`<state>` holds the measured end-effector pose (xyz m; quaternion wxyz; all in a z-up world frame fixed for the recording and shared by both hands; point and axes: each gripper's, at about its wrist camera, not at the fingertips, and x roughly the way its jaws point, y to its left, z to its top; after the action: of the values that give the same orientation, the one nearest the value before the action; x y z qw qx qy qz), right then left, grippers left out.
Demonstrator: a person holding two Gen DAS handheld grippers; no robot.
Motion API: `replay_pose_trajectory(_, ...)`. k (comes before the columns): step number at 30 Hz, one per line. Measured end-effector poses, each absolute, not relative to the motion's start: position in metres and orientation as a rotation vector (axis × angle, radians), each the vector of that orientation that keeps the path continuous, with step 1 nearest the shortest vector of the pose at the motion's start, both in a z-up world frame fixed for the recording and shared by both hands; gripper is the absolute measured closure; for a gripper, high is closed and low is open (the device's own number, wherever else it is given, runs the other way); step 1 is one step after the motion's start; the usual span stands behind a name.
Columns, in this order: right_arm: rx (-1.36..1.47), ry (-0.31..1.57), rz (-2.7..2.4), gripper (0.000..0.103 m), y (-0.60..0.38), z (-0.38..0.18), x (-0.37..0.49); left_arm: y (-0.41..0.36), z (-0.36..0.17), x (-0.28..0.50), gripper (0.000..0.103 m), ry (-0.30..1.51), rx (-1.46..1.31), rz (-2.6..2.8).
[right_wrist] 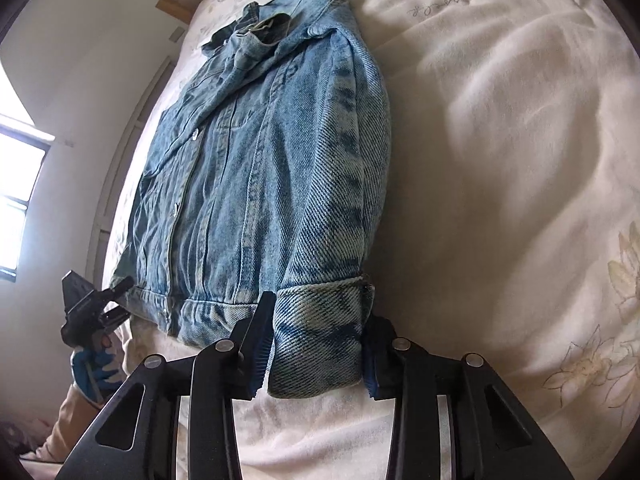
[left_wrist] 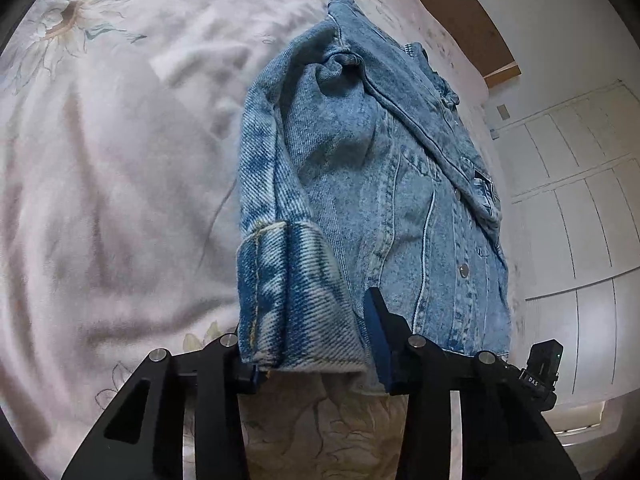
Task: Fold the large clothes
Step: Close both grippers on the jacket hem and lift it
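A blue denim jacket (left_wrist: 380, 184) lies front-up on a pale floral bedspread (left_wrist: 120, 200), collar far, hem near. In the left wrist view my left gripper (left_wrist: 316, 356) is open, its jaws straddling the rolled cuff (left_wrist: 296, 300) of the jacket's left-side sleeve. In the right wrist view the jacket (right_wrist: 248, 168) lies the same way, and my right gripper (right_wrist: 316, 352) is open with its jaws on either side of the other sleeve's rolled cuff (right_wrist: 320, 332). The left gripper (right_wrist: 96, 308) also shows at the hem's far corner in the right wrist view.
The bedspread (right_wrist: 500, 160) spreads wide and wrinkled beside the jacket. White wardrobe doors (left_wrist: 580, 200) and a wooden headboard (left_wrist: 472, 12) stand past the bed's edge. A window (right_wrist: 16, 184) is at the left of the right wrist view.
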<state>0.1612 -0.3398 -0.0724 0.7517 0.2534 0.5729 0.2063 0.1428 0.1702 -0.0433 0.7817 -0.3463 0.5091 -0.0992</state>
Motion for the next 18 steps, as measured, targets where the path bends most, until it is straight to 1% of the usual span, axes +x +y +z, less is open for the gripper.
replay_pose_trajectory(3,0.555,1.254,0.441,0.067,-0.339,-0.071,0.161,0.171,-0.043,0.141,0.078,1.095,-0.749,-0.197)
replay_pose_trajectory(6,0.553,1.255,0.435,0.072,-0.338,-0.068,0.16,0.174,-0.041,0.137,0.083,1.078,-0.767,-0.196)
replay_pose_trajectory(10,0.606,1.238,0.438,0.083,-0.343,-0.064,0.157,0.178,-0.028,0.134,0.087,1.042,-0.786,-0.218)
replay_pose_trajectory(13,0.721,1.189,0.464,0.09,-0.353,-0.055,0.154,0.183,-0.011,0.136,0.091,0.999,-0.813,-0.246)
replay_pose_trajectory(18,0.789,1.102,0.499,0.092,-0.357,-0.025,0.16,0.189,0.033,0.15,0.092,0.912,-0.822,-0.292)
